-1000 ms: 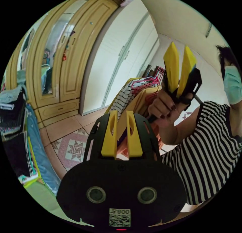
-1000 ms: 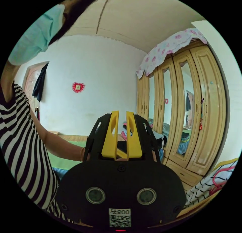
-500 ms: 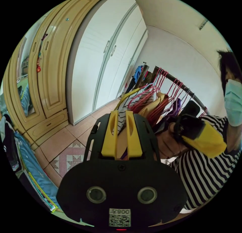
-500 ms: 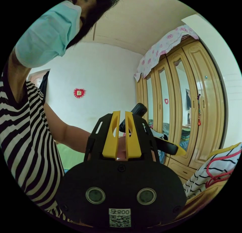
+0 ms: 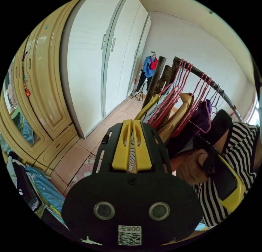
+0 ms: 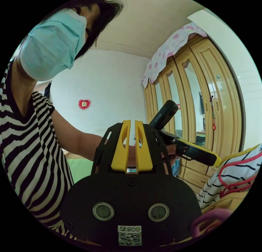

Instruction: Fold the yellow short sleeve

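Still on the rack (image 5: 207,77), right of centre in the left gripper view: yellow short sleeve (image 5: 177,116) on a pink hanger (image 5: 188,99), long axis slanting down-left. Left gripper (image 5: 132,126) nearer, just lower-left of it, jaws nearly closed around striped cloth (image 5: 132,156), true pinch impossible to tell. Right gripper (image 6: 131,126) turned away, jaws almost closed, nothing between.

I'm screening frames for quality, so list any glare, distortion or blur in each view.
Left gripper view: strong fisheye bend bows the white wardrobe doors; soft sheen on the tan wardrobe; the rack is sharp, while the right tool at the rim looks stretched. Right gripper view: daylight reflects off the tan wardrobe; the purple hanger near the rim is blurred.
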The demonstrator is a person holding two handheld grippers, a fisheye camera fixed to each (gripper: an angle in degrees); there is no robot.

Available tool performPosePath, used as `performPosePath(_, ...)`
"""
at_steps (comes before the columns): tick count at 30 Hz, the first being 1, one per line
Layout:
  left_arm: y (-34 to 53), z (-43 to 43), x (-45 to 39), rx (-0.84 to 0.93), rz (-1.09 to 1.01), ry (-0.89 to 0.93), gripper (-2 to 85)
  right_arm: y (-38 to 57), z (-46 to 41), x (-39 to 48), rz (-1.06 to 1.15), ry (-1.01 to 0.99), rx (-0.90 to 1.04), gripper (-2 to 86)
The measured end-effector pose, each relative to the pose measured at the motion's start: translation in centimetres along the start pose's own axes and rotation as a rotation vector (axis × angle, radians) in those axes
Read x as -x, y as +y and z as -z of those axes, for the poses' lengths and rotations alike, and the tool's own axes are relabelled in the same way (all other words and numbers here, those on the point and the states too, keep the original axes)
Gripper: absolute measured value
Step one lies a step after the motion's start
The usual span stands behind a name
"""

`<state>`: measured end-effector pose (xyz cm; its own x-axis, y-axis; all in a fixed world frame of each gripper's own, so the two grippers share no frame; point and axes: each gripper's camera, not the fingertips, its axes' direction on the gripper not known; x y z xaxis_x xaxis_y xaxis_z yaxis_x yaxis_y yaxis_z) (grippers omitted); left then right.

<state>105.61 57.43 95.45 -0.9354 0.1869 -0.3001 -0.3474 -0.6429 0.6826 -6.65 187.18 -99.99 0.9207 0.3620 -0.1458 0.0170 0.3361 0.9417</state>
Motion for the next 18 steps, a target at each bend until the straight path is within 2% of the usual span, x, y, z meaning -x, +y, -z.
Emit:
performPosePath(13, 6.3, -6.5, 7.3, 0.037, -0.021, 0.146, 5.1, 2.5, 1.6, -4.1, -0.075, -0.045, 0.011, 1.9)
performPosePath(18, 8.5, -8.0, 9.8, 0.034, -0.033, 0.188, 5.9, 3.3, 2.0, -4.6, -0.070, 0.013, 0.024, 1.7)
